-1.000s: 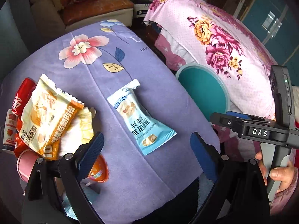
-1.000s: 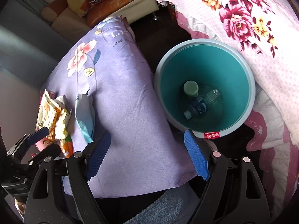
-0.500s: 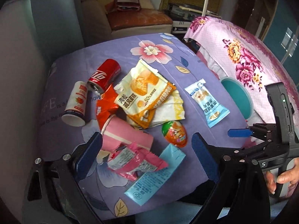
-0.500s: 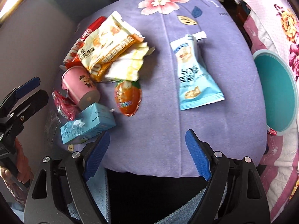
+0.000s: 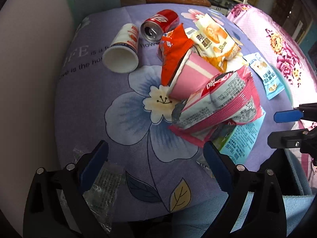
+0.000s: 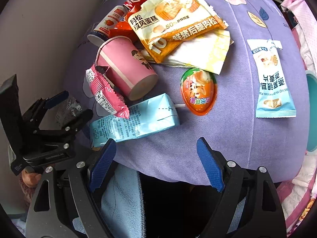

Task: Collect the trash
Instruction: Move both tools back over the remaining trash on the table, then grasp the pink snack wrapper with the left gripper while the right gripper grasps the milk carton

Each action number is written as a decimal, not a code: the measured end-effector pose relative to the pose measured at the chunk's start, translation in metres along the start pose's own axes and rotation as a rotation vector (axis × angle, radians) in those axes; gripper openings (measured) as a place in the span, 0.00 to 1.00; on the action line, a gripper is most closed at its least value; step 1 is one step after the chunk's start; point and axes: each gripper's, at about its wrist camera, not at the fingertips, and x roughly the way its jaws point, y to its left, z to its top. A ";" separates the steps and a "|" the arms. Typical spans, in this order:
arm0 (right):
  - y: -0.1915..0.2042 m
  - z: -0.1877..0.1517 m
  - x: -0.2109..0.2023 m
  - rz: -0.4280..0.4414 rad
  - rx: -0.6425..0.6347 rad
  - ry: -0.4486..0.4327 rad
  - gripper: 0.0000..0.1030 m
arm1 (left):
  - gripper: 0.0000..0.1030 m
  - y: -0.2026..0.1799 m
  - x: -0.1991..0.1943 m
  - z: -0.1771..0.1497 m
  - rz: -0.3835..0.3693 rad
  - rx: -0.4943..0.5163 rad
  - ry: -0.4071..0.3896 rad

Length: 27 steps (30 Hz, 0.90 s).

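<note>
While both claws hang wide apart and empty over the purple cloth (image 5: 122, 130), the trash lies heaped ahead of them. The left claw (image 5: 156, 164) has a clear film (image 5: 103, 180) right under its left finger and the pink wrapper (image 5: 218, 103) just ahead of its right finger, lying on the pink cup (image 5: 194, 75) and the blue carton (image 5: 239, 140). Farther ahead lie the white cup (image 5: 122, 55), the can (image 5: 158, 25) and the orange bag (image 5: 174, 53). The right claw (image 6: 156, 164) has the carton (image 6: 134, 119) touching close by its left finger, the egg pack (image 6: 198, 91) straight ahead, the blue sachet (image 6: 275, 79) ahead to the right and the cake bag (image 6: 174, 23) beyond. The bin's rim (image 6: 312, 111) shows at far right. All of it looks light. The wrappers seem thin, crinkly and slippery, so I would pinch them at a sealed end or a puffed middle. The carton looks stiff enough to take across its narrow sides, though it may crush. The 2 cups would dent; gripping one by the rim wall seems safest.
</note>
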 end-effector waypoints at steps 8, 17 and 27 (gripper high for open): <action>-0.005 0.004 0.005 0.002 0.069 0.010 0.77 | 0.93 -0.017 0.023 -0.007 -0.136 -0.027 0.023; -0.022 0.014 0.011 0.035 0.160 0.024 0.77 | 0.93 -0.004 0.016 -0.007 -0.143 -0.071 -0.032; -0.031 0.010 0.023 0.055 0.166 0.010 0.58 | 0.93 -0.002 0.018 0.003 -0.140 -0.041 -0.061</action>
